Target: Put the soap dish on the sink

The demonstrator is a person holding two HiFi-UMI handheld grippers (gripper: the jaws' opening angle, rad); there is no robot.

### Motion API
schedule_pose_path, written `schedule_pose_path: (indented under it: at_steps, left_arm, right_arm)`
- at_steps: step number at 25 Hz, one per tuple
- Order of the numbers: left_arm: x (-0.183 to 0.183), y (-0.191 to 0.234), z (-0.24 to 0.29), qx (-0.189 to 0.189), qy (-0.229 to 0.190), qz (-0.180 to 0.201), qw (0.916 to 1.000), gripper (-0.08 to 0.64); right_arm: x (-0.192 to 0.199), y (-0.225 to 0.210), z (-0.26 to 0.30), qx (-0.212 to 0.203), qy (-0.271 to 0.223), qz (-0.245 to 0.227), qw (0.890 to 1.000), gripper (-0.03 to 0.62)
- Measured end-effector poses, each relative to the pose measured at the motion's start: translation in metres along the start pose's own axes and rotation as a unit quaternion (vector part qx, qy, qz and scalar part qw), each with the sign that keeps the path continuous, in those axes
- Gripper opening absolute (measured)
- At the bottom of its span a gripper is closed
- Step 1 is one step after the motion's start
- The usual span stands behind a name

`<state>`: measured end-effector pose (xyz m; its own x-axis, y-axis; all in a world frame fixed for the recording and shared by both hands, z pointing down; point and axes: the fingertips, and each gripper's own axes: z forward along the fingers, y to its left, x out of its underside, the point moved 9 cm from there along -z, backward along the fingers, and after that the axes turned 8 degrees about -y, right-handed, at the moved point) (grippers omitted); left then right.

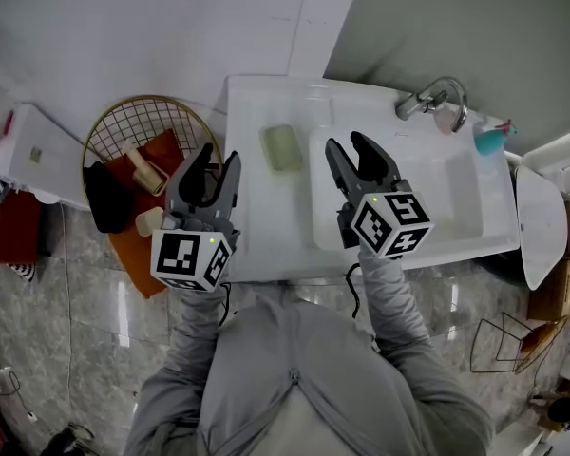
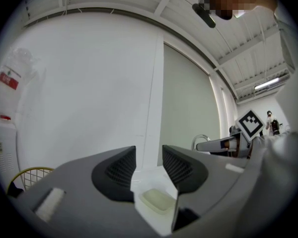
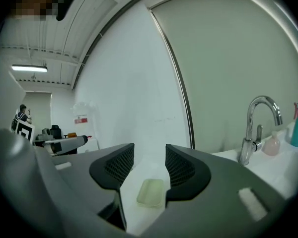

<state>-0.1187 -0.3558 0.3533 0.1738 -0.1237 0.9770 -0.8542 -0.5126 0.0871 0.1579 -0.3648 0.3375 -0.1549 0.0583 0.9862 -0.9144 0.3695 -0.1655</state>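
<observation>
A pale green soap dish [image 1: 283, 147] lies flat on the left ledge of the white sink [image 1: 266, 226]. It shows between the jaws in the left gripper view as a soap dish [image 2: 158, 201] and in the right gripper view as a soap dish [image 3: 150, 192]. My left gripper [image 1: 212, 174] hovers open at the sink's left edge, just left of the dish. My right gripper [image 1: 351, 158] is open above the basin's left rim, right of the dish. Neither holds anything.
A chrome tap [image 1: 427, 98] stands at the sink's back right, with a pink bottle [image 1: 448, 117] and a teal spray bottle [image 1: 492, 141] beside it. A wire basket [image 1: 138, 150] holding several items sits on the floor left of the sink.
</observation>
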Motion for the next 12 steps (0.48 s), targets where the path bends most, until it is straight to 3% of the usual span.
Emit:
schedule_pose_path:
  at_steps: [12]
  left_arm:
    - [-0.021,-0.027,-0.022,0.004,-0.017,0.014,0.9997,0.176]
  right_arm:
    - [-0.027,0.018,-0.056,-0.016,-0.066,-0.038,0.997,0.184]
